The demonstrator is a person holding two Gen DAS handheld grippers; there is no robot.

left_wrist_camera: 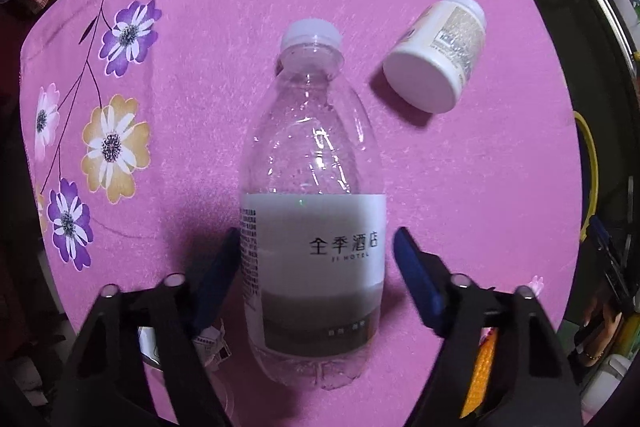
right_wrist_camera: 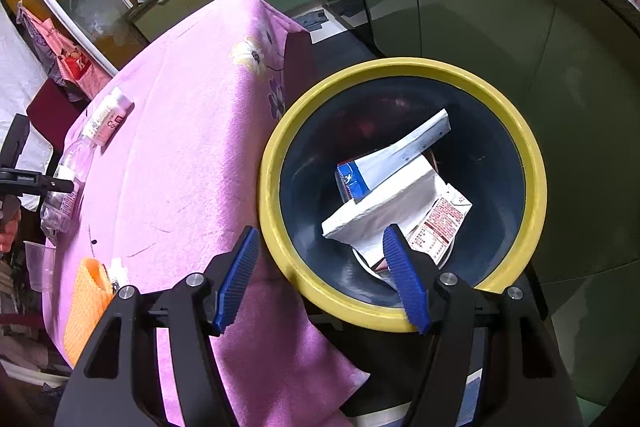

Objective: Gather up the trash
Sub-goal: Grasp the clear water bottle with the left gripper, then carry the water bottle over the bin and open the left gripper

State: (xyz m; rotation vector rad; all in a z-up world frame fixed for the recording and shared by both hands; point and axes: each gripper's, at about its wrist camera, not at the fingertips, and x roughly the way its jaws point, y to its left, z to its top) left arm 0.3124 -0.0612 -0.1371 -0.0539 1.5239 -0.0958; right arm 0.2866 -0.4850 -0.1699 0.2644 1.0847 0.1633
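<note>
I am straddling the water bottle (left_wrist_camera: pixel 316 211) lying on the worktop (left_wrist_camera: pixel 460 187) with my left gripper (left_wrist_camera: pixel 316 259), jaws half-open, not yet pinching; the smooth round bottle could squirt sideways.

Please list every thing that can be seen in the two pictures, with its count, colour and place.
Water bottle: 1, clear, white cap and label, lying on the cloth.
Small jar: 1, white, lying on the cloth beside the bottle's neck.
Tablecloth: 1, pink with flowers, covering the table.
Bin: 1, dark with yellow rim, beside the table.
Cartons: at least 2, white, inside the bin.
Orange cloth: 1, near table edge.
Plastic cup: 1, clear, table edge.
Left hand-held gripper: black, blue pads, astride the bottle, right pad apart.
Right hand-held gripper: open, empty, over the bin's rim.
</note>
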